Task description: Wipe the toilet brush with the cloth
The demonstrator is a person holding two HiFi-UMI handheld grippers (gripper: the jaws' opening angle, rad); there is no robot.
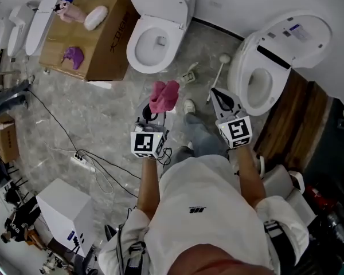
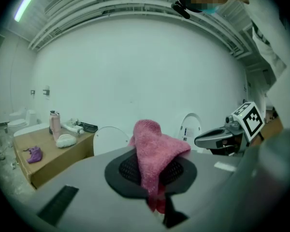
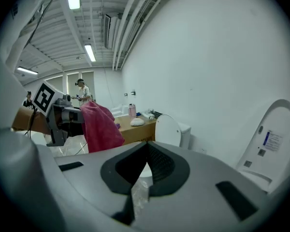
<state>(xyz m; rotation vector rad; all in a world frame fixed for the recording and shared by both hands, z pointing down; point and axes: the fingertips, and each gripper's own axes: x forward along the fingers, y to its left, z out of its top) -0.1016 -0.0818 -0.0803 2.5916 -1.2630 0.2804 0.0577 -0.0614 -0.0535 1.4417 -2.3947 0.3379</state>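
Grey marble floor [image 1: 103, 113], far right: white long-handled toilet brush [image 1: 218, 73] should be taken mid-handle by the right gripper [image 1: 218, 95], whose jaws are together and empty, with the pink knitted cloth [image 1: 164, 96] clamped in the left gripper [image 1: 151, 116].

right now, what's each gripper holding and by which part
The left gripper pinches the pink cloth by one bunched end; right gripper shut, empty.

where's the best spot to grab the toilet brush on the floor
Likely the thin white handle of the toilet brush, near its middle, from above, with the right gripper set across it. It lies flat on the floor, so only its top is free; the left gripper holds the cloth.
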